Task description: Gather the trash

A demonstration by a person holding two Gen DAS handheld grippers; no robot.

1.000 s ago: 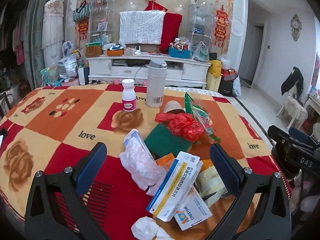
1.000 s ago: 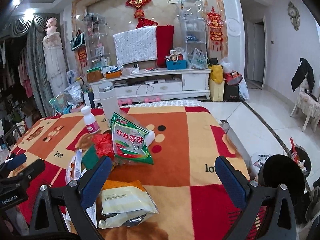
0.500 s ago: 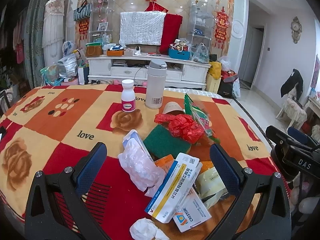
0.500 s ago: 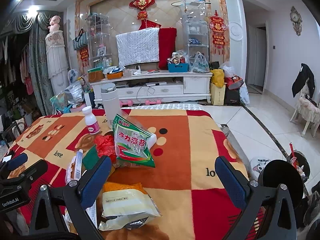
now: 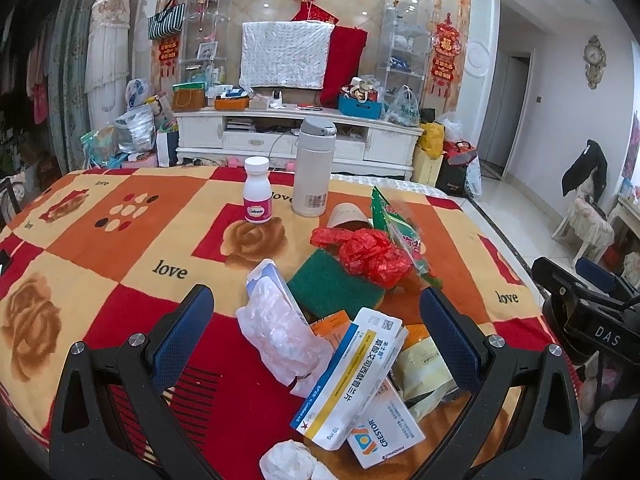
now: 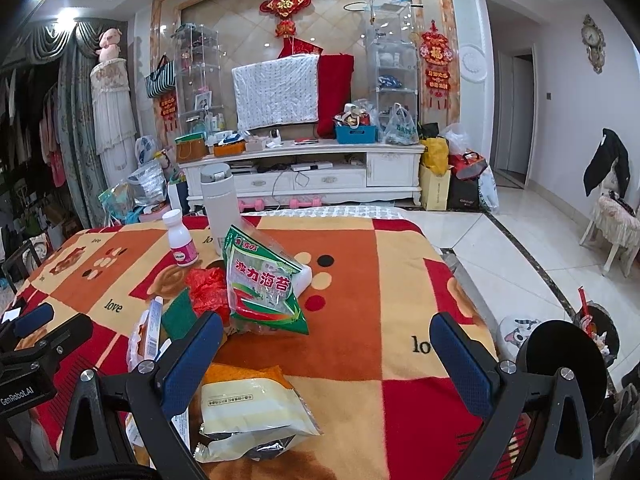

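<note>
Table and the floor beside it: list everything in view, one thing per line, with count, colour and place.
Flask: 1, white, far side, upright.
Pill bottle: 1, white and pink, left of flask.
Paper cup: 1, tan, lying right of flask.
Snack bag: 1, green, beside cup.
Crumpled wrapper: 1, red, mid pile.
Sponge: 1, green, under wrapper.
Plastic bag: 1, clear, near left.
Medicine boxes: 2, white, near edge.
Pouch: 1, cream, near right.
Tissue: 1, white, nearest.
Bin: 1, dark, floor right.
Left gripper: open.
Right gripper: open.

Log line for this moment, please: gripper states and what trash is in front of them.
left gripper: open, empty | right gripper: open, empty | green seaweed snack bag: on blanket | white-blue medicine box: in pile | nothing collected
</note>
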